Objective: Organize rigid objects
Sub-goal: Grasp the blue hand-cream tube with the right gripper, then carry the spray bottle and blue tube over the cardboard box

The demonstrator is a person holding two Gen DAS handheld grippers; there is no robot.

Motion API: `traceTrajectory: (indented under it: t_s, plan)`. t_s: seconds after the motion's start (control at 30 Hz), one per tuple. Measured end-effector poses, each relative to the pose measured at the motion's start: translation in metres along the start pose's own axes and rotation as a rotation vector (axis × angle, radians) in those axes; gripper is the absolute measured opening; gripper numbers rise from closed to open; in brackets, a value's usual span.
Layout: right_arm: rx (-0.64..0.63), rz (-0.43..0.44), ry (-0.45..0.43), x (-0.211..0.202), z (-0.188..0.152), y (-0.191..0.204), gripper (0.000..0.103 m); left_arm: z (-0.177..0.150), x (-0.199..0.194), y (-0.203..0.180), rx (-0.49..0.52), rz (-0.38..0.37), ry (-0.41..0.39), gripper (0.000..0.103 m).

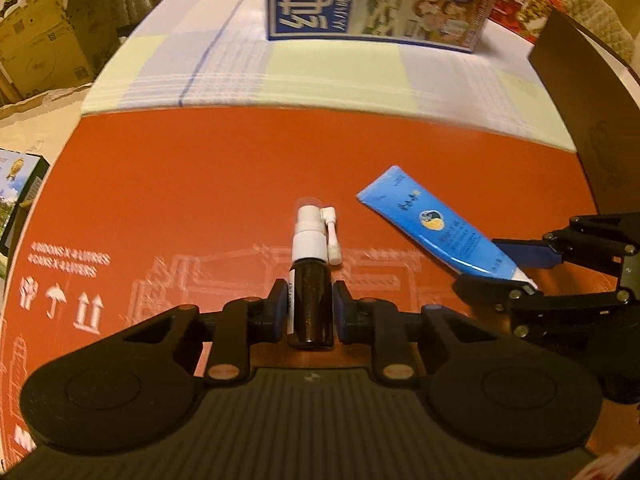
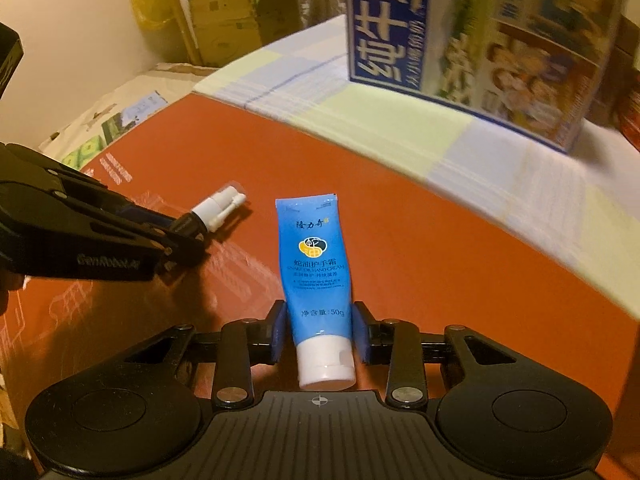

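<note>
Over the red surface [image 1: 200,184], two claws, each clenched on an item.
Left claw [image 1: 309,312] gripping dark spray bottle [image 1: 310,300], white nozzle pointing forward; right claw [image 2: 319,334] clamped on blue hand cream tube [image 2: 316,264], white cap toward camera. Beyond, blue milk carton [image 2: 460,28] on checked cloth [image 1: 340,76].
</note>
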State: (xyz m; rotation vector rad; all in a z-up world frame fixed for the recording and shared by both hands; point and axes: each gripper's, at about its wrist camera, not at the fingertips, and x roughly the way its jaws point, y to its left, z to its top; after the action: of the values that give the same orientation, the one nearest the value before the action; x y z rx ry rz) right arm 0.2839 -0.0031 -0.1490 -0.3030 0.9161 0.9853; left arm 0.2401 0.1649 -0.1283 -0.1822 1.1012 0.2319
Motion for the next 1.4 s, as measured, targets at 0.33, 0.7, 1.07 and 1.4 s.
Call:
traceTrajectory:
  t_s: [0.33, 0.7, 1.07, 1.4]
  plan:
    - [0.066, -0.046, 0.008, -0.043, -0.052, -0.013, 0.031, -0.037, -0.014, -0.032, 0.055, -0.059, 0.031, 0.019]
    - [0.071, -0.048, -0.001, -0.038, -0.044, -0.012, 0.037, -0.032, -0.01, -0.04, 0.07, -0.05, 0.03, 0.019]
    - [0.056, -0.066, -0.003, -0.037, -0.046, -0.008, 0.035, -0.031, -0.01, -0.049, 0.091, -0.034, 0.038, 0.019]
    - [0.116, -0.051, -0.052, -0.064, -0.046, -0.02, 0.034, -0.021, -0.028, -0.06, 0.105, -0.042, -0.013, 0.019]
